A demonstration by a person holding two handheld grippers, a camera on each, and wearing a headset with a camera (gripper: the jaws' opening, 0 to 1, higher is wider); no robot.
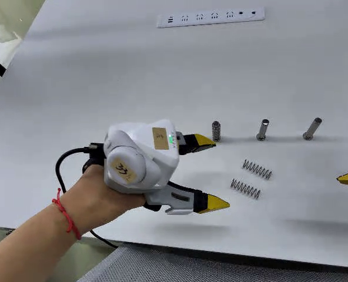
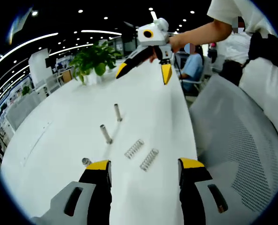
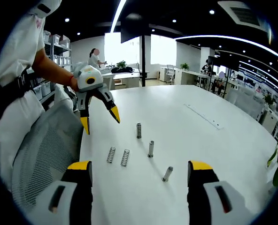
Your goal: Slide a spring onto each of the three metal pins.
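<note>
left gripper: jaws released, empty | right gripper: jaws released, empty | 1 sprung pin just beside left's far jaw tip | 2 bare pins ahead between right's jaws | 2 loose springs flat, ahead between left's jaws

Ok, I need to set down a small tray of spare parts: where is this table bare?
The white table is bare across the wide stretch between the white power strip and the row of three short metal pins. It is crowded in front of the pins, where two loose metal coil springs lie just ahead of the open left gripper.
</note>
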